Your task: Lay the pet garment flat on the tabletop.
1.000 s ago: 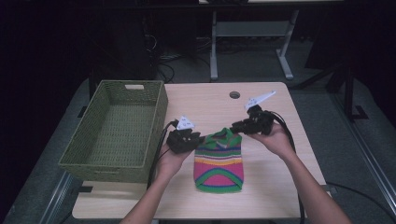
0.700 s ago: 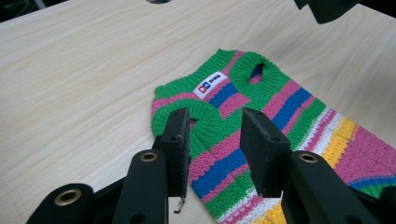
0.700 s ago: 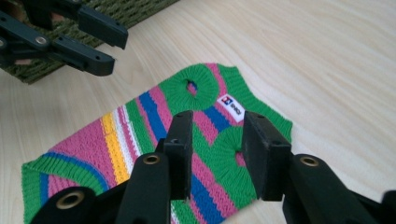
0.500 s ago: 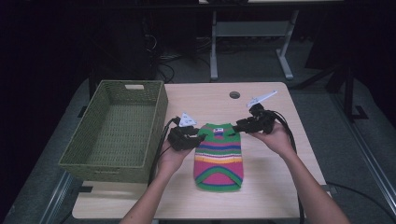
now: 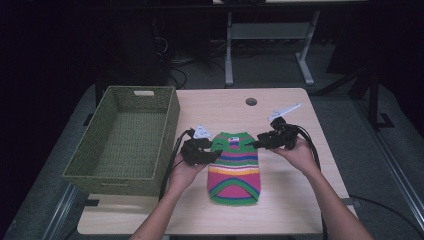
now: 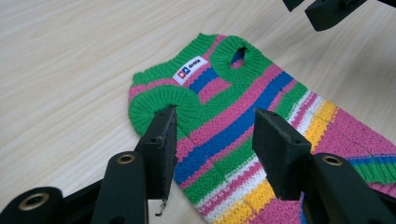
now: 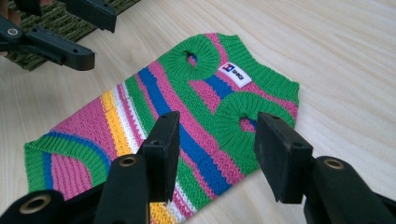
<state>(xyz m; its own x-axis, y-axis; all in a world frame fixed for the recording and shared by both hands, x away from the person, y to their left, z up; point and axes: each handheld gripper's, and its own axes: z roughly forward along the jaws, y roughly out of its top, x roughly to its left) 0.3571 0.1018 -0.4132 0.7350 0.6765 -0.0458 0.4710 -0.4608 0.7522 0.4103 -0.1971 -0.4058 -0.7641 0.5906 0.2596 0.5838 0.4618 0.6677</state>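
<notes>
A small striped knit sweater (image 5: 234,165) in green, pink, blue, yellow and white lies flat on the wooden table (image 5: 227,107), its neck end with a white label (image 6: 190,71) toward the far side. My left gripper (image 5: 212,156) hangs open at the sweater's left armhole (image 6: 161,105); the jaws straddle the striped cloth just above it. Open too, my right gripper (image 5: 256,144) hovers over the right armhole (image 7: 240,122). Neither holds anything.
A green woven basket (image 5: 127,140) stands empty on the table's left side, close to my left hand. A round cable hole (image 5: 251,101) sits in the tabletop beyond the sweater. Bare wood lies to the sweater's right and front.
Both grippers have edged inward and down toward the sweater's shoulders. The sweater has stayed flat where it was.
</notes>
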